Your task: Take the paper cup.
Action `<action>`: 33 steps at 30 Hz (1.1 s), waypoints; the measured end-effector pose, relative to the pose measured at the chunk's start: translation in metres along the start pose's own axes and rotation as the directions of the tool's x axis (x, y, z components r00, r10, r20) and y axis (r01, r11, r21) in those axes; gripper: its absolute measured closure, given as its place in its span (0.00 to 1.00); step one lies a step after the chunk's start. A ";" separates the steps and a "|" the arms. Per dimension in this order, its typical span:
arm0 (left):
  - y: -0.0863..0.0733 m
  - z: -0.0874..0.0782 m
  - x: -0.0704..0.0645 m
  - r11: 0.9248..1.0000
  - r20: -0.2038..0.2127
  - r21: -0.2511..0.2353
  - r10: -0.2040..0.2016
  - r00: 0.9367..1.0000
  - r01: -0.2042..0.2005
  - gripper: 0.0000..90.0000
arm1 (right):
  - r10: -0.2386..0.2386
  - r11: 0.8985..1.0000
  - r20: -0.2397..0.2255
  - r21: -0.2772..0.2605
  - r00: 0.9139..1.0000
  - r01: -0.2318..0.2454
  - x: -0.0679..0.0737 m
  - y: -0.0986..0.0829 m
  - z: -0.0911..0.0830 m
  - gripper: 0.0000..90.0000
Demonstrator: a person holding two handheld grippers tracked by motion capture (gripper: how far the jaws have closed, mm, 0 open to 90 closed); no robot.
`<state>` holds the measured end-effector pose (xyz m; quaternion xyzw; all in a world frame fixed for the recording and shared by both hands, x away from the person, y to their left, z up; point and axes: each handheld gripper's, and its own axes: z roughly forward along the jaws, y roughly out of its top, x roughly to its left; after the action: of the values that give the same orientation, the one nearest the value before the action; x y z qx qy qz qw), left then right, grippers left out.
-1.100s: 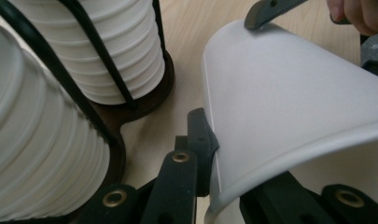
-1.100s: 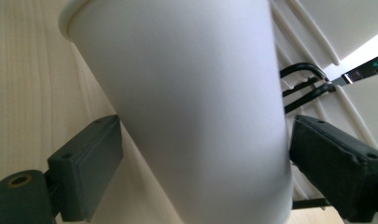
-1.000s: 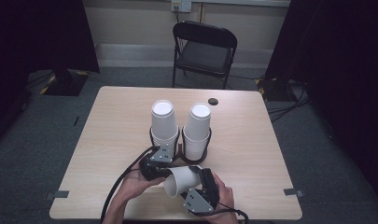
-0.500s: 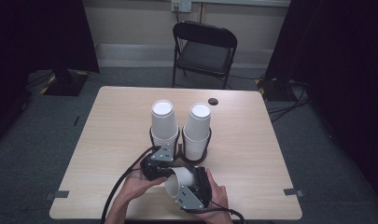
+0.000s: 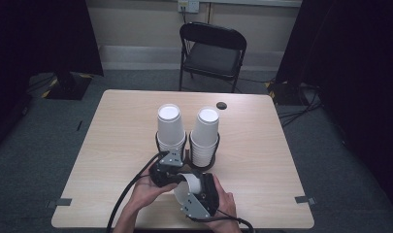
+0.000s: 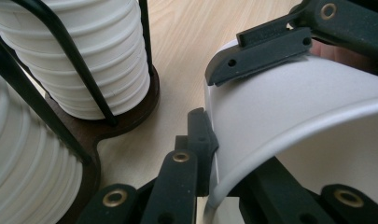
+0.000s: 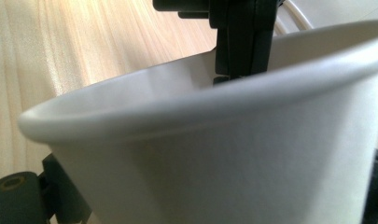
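white paper cup (image 5: 190, 183): on its side at 6 o'clock on the light wooden table (image 5: 262, 160), between both grippers
left gripper (image 6: 210, 140): fingers pinch the cup rim
right gripper (image 5: 196, 196): fingers clamp the cup wall
black wire cup holder (image 5: 187, 150): 12 o'clock of the cup, two stacks

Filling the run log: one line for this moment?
left claw: shut on paper cup | right claw: shut on paper cup | cup stacks: in holder
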<state>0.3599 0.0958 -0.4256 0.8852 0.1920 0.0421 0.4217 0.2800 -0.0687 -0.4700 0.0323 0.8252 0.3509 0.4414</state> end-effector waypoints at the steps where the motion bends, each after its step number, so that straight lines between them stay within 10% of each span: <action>1: 0.000 0.000 0.000 1.000 -0.001 0.006 -0.001 1.000 0.001 0.96 | -0.001 1.000 -0.004 0.004 1.000 0.001 0.000 0.000 0.000 0.09; 10: 0.001 0.004 0.000 0.999 -0.024 0.031 -0.026 0.999 0.026 0.95 | -0.012 1.000 -0.001 -0.007 1.000 0.012 0.004 0.005 0.007 0.10; 33: -0.011 -0.001 0.000 0.992 0.005 -0.114 -0.049 0.999 0.049 0.87 | 0.088 0.995 -0.004 -0.036 0.996 -0.088 0.000 -0.001 0.005 0.14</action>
<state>0.3565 0.1025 -0.4334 0.8547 0.2103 0.0415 0.4729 0.2839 -0.0667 -0.4720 0.0605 0.8170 0.3848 0.4251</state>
